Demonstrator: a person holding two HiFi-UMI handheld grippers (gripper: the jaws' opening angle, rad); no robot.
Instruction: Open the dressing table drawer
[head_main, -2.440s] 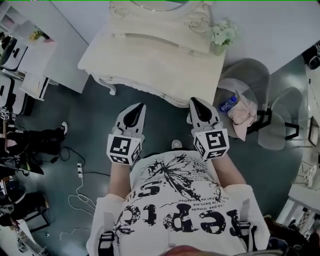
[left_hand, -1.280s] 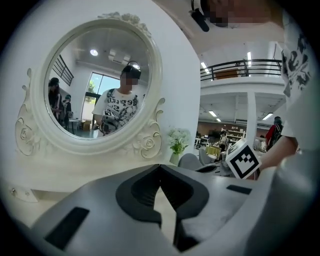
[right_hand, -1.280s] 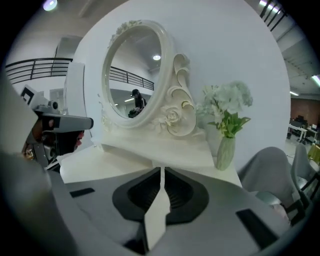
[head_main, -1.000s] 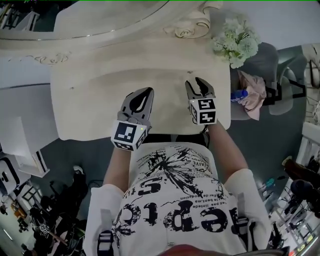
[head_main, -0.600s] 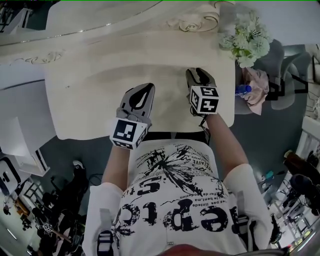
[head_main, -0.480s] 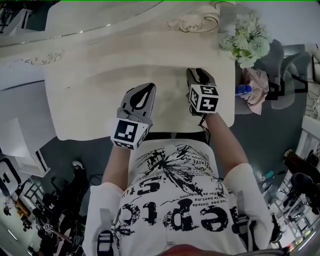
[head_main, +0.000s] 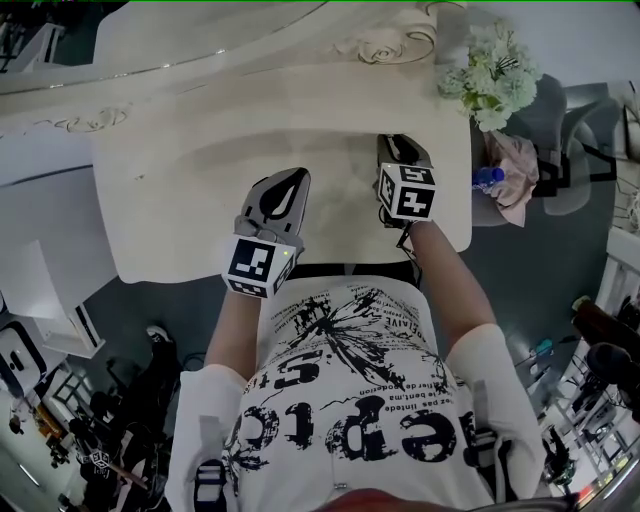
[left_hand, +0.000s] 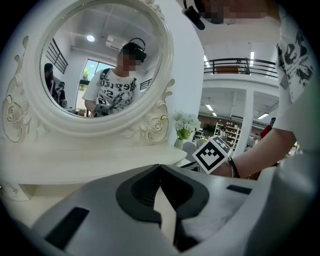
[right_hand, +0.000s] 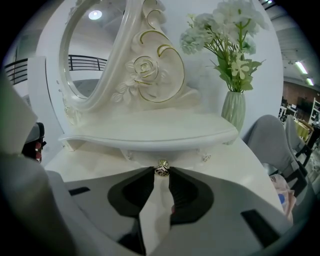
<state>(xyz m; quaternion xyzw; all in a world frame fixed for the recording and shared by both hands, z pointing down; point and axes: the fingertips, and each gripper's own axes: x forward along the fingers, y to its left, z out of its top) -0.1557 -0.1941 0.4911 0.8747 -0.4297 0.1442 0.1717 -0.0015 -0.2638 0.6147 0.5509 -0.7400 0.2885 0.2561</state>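
Head view: the left gripper (head_main: 292, 175) hovers above the dressing table (head_main: 180, 170); the right gripper (head_main: 392, 142) tilts down near the flowers (head_main: 490, 65). Left gripper view: jaws together, empty, facing the mirror (left_hand: 100, 65). Right gripper view: jaws closing on the drawer knob (right_hand: 161, 169) under the shelf (right_hand: 150, 135).

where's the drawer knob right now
In the right gripper view, the small gold drawer knob sits centre frame under the shelf, left of the vase, between the tips of the right gripper's closing jaws.
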